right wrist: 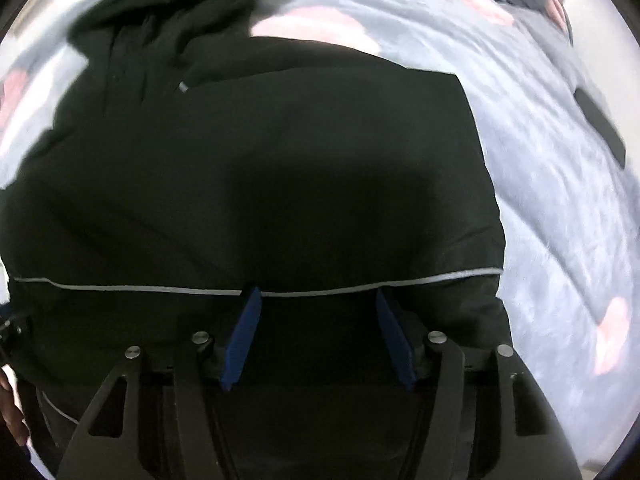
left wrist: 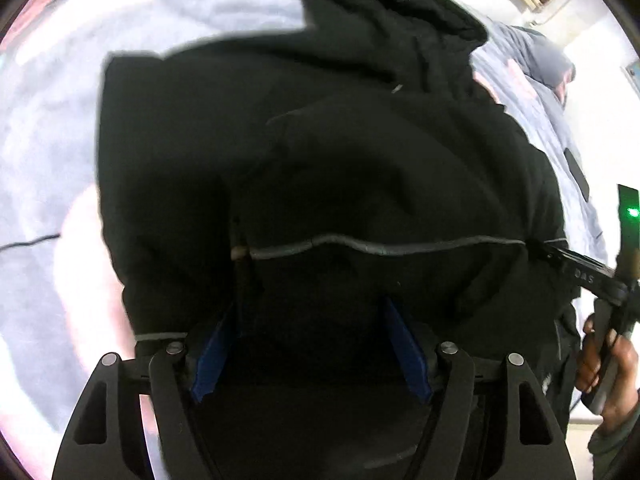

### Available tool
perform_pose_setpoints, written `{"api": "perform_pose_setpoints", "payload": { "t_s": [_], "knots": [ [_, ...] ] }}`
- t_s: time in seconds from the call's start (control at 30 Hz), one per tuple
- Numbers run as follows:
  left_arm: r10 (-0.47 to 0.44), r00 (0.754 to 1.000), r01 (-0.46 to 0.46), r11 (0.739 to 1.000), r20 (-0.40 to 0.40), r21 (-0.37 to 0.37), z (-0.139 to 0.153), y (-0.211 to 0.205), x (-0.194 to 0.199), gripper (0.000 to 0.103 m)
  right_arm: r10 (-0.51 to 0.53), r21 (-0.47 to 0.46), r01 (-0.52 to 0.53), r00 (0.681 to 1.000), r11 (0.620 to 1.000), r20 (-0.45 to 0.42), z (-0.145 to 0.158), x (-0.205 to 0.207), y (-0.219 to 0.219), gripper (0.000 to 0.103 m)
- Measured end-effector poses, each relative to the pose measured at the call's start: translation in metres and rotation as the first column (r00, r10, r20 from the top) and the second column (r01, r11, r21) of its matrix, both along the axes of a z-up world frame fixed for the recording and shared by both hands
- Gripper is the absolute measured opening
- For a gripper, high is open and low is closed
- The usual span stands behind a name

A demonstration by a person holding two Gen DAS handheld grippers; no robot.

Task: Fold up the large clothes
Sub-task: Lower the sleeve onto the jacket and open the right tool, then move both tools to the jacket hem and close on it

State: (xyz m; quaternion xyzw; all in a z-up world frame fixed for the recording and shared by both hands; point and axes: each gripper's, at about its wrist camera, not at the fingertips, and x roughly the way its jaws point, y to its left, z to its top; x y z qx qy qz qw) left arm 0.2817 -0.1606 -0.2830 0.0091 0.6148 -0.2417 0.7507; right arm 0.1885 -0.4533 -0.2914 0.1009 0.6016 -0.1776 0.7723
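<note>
Black fabric fills both wrist views: a dark hooded jacket (left wrist: 320, 160) lies spread on a grey quilted bedcover (left wrist: 48, 140) printed with soft pink patches. Its cloth looks matte and smooth, rumpled into broad soft folds, with a thin pale grey piping line (left wrist: 380, 246) running across it near the closer edge and a hood bunched at the far end. The left gripper (left wrist: 312, 344) points steeply down at the jacket with its blue-padded fingers (left wrist: 208, 360) standing well apart; dark cloth shows in the gap, and the pads do not appear to press on it, though the picture is so dark there that contact at the tips is hard to judge. The right gripper (right wrist: 318, 336) likewise points down over the jacket, its blue pads (right wrist: 240, 344) set apart with their tips reaching the piping line (right wrist: 160, 289); black cloth lies between them and I cannot see them pinching it. In the left wrist view the right gripper's black frame (left wrist: 584, 272) reaches the jacket's right edge, held by a hand (left wrist: 608, 364) around a grey handle. A flat black rectangular object (right wrist: 600, 120) lies on the bedcover beyond the jacket.
</note>
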Motion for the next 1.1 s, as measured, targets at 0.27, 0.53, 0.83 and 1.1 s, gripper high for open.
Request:
{"api": "perform_pose_setpoints", "payload": {
  "t_s": [0.27, 0.53, 0.83, 1.1],
  "knots": [
    [0.026, 0.999, -0.024, 0.999, 0.046, -0.026, 0.058, 0.014, -0.03, 0.074, 0.01, 0.107, -0.017, 0.998, 0.994, 0.063, 0.037, -0.032, 0.001, 0.065],
    [0.073, 0.991, -0.066, 0.995, 0.11, -0.069, 0.111, 0.075, -0.111, 0.074, -0.026, 0.124, 0.012, 0.993, 0.992, 0.113, 0.079, -0.124, 0.0, 0.065],
    [0.16, 0.985, -0.155, 0.985, 0.06, -0.076, 0.117, 0.135, -0.197, 0.074, -0.139, 0.175, 0.118, 0.983, 0.978, 0.117, 0.101, -0.243, -0.035, 0.065],
    [0.221, 0.975, -0.221, 0.973, -0.013, -0.059, 0.107, 0.156, -0.246, 0.074, -0.184, 0.226, 0.171, 0.982, 0.959, 0.038, 0.087, -0.321, -0.058, 0.065]
  ]
}}
